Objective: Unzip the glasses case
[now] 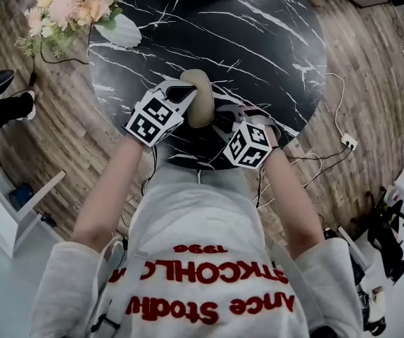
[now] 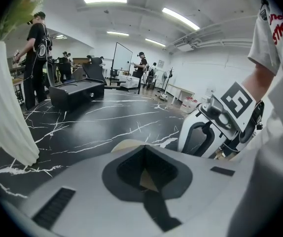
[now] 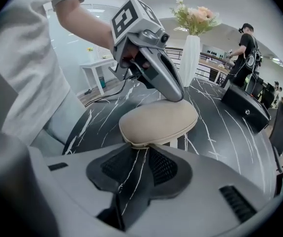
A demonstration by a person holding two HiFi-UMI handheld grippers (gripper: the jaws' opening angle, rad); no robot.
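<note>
Clearly I'm lining up on the zip: my left hand-held gripper (image 3: 176, 96), clenched, rests on the far end of the case (image 3: 159, 122) on the surface (image 1: 258, 48); my right hand-held gripper (image 3: 141, 154), released and empty, sits at its near end and next must find the pull, which I can't see

Left hand-held gripper (image 2: 144, 152) closed, right (image 3: 140, 149) parted

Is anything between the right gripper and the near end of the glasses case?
Nothing visible is. The right gripper has its jaws apart with only the table showing between them, and the near end of the glasses case lies right at their tips. The left gripper touches the case's far end, clear of that path.
</note>
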